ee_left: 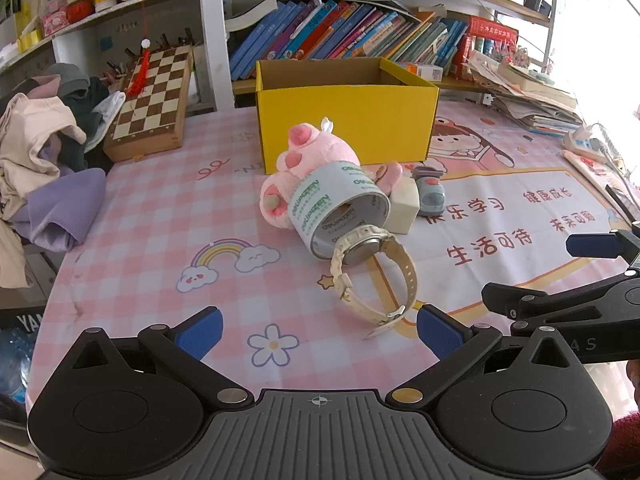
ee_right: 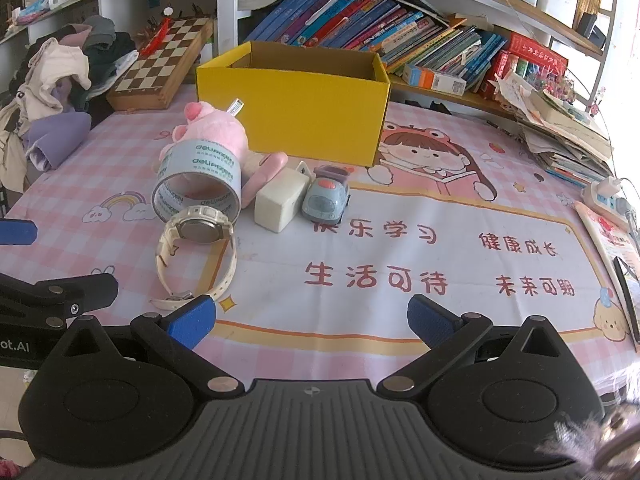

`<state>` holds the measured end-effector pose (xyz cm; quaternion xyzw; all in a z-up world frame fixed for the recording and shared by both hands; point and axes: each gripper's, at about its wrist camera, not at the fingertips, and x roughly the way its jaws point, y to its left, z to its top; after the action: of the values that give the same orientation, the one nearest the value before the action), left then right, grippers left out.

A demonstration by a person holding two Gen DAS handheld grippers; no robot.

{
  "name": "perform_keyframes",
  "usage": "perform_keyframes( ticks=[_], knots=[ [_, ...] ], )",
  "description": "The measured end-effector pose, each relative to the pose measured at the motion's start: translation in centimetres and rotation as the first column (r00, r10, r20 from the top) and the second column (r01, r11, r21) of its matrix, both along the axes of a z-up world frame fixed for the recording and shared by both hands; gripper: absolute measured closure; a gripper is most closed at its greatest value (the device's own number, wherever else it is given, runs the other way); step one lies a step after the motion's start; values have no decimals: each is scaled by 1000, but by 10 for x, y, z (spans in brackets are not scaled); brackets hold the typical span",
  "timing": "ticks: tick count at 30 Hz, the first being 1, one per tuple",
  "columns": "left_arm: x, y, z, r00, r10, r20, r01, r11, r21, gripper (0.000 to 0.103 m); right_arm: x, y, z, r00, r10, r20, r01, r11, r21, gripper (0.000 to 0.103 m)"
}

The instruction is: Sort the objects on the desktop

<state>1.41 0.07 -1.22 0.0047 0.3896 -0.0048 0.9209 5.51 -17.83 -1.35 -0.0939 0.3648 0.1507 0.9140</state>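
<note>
A yellow cardboard box (ee_left: 344, 120) (ee_right: 292, 112) stands open at the back of the table. In front of it lie a pink plush toy (ee_left: 316, 152) (ee_right: 216, 128), a white tape roll (ee_left: 336, 208) (ee_right: 200, 188) leaning on the plush, a cream wristwatch (ee_left: 372, 276) (ee_right: 196, 248), a white block (ee_left: 404, 204) (ee_right: 280, 200) and a small grey-blue toy car (ee_left: 430, 194) (ee_right: 326, 196). My left gripper (ee_left: 320, 336) is open, low before the watch. My right gripper (ee_right: 312, 320) is open over the printed mat, to the right of the watch. Nothing is between either pair of fingers.
A chessboard box (ee_left: 152, 104) (ee_right: 164, 68) and a heap of clothes (ee_left: 44, 152) (ee_right: 60, 92) fill the back left. Shelves of books (ee_left: 352, 36) (ee_right: 380, 28) run behind the box. Stacked papers (ee_right: 560, 128) and a power strip (ee_right: 608, 196) sit at the right.
</note>
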Motion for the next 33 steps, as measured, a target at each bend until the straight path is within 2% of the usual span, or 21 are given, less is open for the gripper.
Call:
perform_keyframes(
  ticks=[25, 33],
  knots=[
    [1, 4, 2, 1000, -2, 9, 2, 1000, -12, 0, 3, 3, 7, 1000, 18, 21, -19, 1000, 15, 1],
    [-1, 17, 2, 1000, -16, 12, 17, 998, -58, 0, 5, 15, 8, 999, 42, 12, -42, 999, 32, 2]
  ],
)
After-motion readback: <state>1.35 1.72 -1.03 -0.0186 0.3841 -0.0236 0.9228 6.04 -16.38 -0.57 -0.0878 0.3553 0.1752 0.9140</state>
